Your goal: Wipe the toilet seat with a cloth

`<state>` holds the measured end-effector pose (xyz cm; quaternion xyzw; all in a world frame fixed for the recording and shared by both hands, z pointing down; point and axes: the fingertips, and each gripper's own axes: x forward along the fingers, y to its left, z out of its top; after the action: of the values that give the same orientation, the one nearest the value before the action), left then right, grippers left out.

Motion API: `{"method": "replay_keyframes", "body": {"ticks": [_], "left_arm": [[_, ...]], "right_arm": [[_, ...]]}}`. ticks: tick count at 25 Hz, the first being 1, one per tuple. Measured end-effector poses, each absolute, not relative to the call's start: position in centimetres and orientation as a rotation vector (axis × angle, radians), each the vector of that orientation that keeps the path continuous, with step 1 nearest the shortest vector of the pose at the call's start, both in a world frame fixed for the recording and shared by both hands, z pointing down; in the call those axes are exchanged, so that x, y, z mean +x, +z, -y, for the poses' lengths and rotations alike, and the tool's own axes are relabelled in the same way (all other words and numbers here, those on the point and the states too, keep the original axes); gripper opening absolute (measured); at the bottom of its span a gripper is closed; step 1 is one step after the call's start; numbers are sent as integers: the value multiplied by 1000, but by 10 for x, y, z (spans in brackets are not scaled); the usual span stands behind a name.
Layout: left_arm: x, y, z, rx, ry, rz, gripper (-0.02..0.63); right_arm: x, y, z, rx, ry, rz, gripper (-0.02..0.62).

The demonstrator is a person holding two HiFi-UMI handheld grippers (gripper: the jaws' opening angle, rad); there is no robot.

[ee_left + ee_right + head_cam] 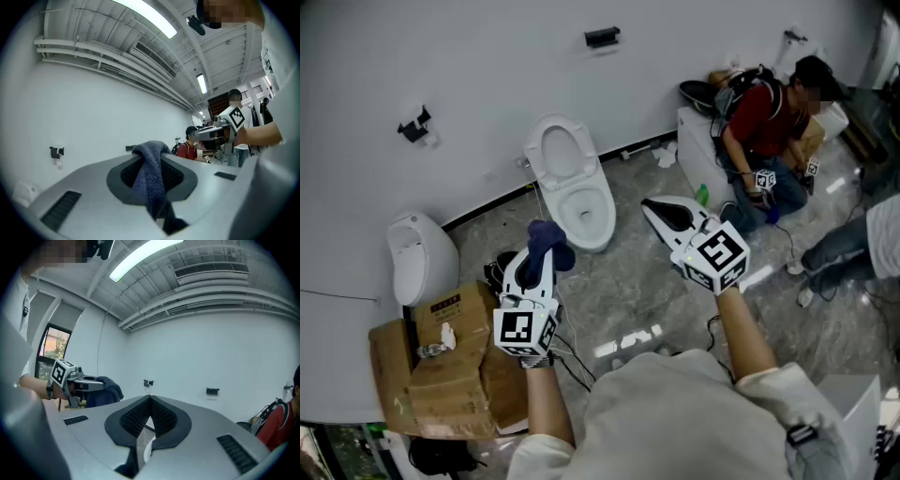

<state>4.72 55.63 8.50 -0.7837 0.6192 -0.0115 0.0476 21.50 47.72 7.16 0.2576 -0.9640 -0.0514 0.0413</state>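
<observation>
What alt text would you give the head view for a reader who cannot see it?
The left gripper clamps a dark blue terry cloth; the right gripper is shut and empty, both held level. A white ceramic toilet stands ahead on the grey marble floor.

The blue cloth (pixel 149 176) looks rough and woven. The toilet (pixel 602 197) is glossy white, the floor (pixel 628 291) polished stone, the cardboard boxes (pixel 455 375) matt.

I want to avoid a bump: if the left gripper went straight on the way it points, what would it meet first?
Probably the white wall, near a black fixture. The left gripper, shut on the cloth, points about level, so it likely passes above the toilet; depth is unclear.
</observation>
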Motion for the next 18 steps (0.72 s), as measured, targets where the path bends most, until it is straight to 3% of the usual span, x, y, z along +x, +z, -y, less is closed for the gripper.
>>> {"method": "replay_keyframes", "body": {"ticks": [18], "left_arm": [[97, 85, -547, -2344, -58, -1910, 34]], "right_arm": [[250, 69, -470, 685, -207, 3001, 28]]}}
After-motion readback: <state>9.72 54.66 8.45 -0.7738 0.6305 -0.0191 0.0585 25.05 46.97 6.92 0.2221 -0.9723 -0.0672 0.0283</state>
